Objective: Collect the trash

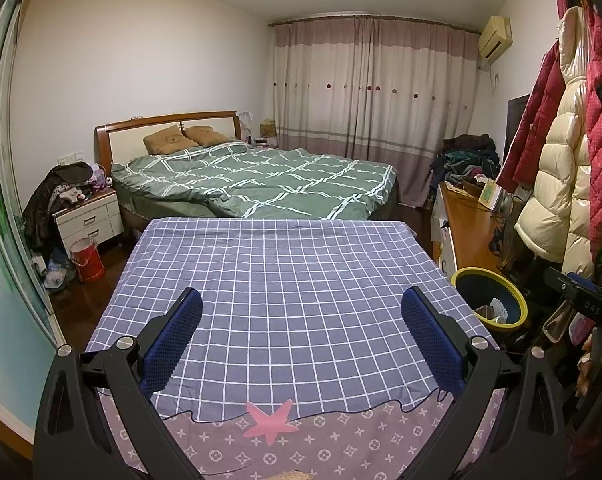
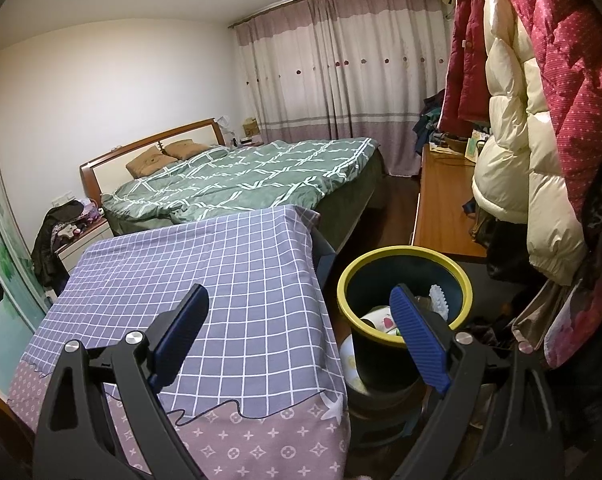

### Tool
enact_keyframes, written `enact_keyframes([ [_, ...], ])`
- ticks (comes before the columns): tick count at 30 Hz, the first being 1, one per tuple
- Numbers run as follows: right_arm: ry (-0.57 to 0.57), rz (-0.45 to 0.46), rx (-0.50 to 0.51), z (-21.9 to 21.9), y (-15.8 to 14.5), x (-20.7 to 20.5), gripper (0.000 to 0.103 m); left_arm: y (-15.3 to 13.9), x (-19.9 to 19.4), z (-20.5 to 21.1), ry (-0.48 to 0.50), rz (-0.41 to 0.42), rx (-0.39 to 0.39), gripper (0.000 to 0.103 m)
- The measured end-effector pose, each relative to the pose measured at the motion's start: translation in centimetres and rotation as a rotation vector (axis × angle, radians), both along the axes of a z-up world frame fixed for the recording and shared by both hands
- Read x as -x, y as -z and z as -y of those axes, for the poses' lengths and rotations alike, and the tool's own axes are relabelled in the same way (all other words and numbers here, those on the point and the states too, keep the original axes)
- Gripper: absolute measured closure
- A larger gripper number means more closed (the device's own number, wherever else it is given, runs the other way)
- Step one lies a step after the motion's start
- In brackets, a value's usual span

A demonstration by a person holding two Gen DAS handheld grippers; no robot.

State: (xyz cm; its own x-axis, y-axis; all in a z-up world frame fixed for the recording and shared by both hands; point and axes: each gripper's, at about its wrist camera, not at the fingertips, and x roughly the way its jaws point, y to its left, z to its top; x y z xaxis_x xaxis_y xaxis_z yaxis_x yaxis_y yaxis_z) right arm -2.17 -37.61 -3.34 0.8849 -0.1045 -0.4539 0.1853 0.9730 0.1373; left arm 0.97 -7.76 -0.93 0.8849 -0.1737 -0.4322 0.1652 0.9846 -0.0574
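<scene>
A dark bin with a yellow rim (image 1: 519, 300) (image 2: 343, 280) stands on the floor right of the cloth-covered table (image 1: 293, 280) (image 2: 237, 280). It holds white paper trash (image 2: 439, 300) (image 1: 499, 308) and a wrapper (image 2: 381, 320). My left gripper (image 1: 301, 312) is open and empty, above the table's near half. My right gripper (image 2: 299, 312) is open and empty, over the table's right edge, its right finger (image 2: 419, 336) in front of the bin. No loose trash shows on the cloth.
A bed with a green quilt (image 1: 261, 180) lies beyond the table. A wooden desk (image 2: 441, 208) and hanging coats (image 2: 521, 120) crowd the right side. A nightstand (image 1: 89, 220) and a red bucket (image 1: 87, 260) stand at the left.
</scene>
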Motion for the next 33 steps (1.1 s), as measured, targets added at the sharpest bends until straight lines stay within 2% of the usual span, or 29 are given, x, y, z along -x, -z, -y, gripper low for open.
enact_keyframes([
  [33, -0.009, -0.015, -0.014, 0.1, 0.3, -0.5, 0.016, 0.9, -1.2, -1.2, 0.006, -0.031, -0.003, 0.005],
])
